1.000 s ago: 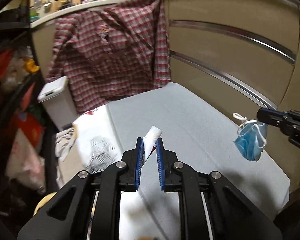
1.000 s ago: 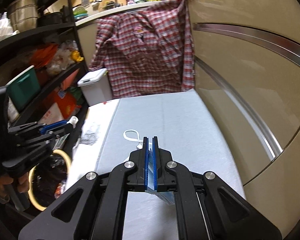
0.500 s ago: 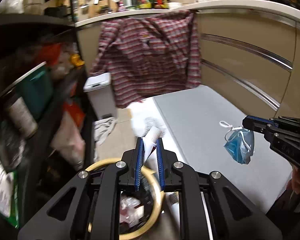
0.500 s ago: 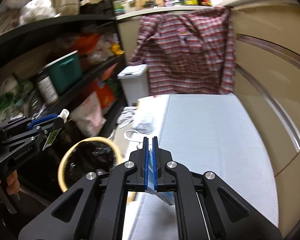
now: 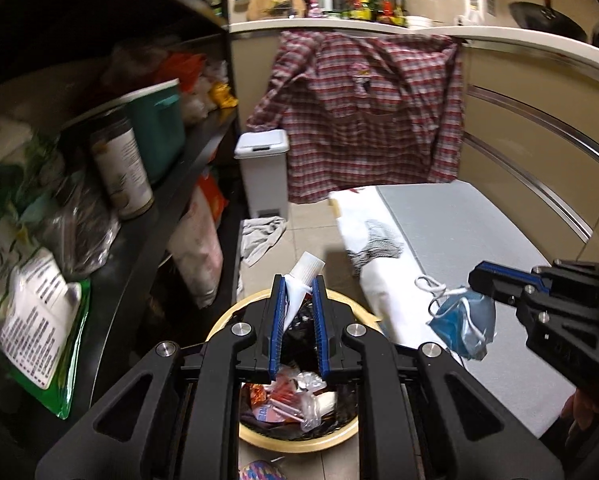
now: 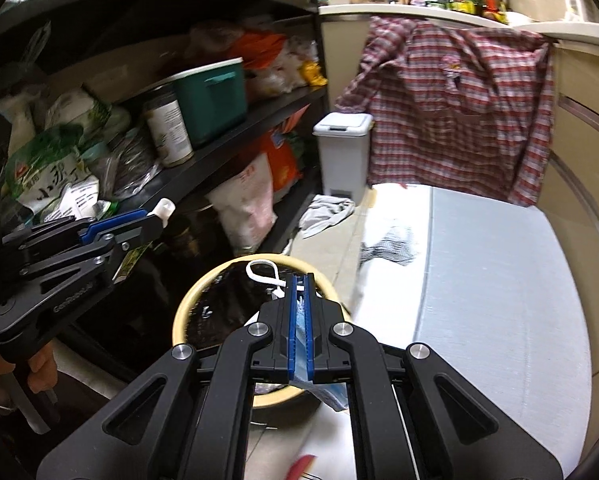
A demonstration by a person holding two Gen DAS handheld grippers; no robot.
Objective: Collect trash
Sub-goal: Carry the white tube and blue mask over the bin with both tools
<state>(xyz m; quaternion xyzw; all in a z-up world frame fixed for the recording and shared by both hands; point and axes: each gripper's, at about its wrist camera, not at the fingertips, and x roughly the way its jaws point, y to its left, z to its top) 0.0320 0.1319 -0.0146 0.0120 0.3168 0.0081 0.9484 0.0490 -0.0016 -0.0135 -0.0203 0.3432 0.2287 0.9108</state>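
Carry-to-bin step: the left gripper (image 5: 298, 286) pinches a white tube (image 5: 302, 284) over the wastebasket (image 5: 299, 442), the right gripper (image 6: 298, 286) clamps a blue mask (image 5: 461, 326) beside its rim (both likely need releasing next).

Both wrist cameras look steeply down, close over the shared trash bin (image 5: 299, 436), edges somewhat blurred.

Below my left gripper (image 5: 298, 280) the bin (image 5: 299, 442) sits on the floor (image 5: 307, 220), a rag (image 5: 261, 234) and white bin (image 5: 264, 172) beyond.
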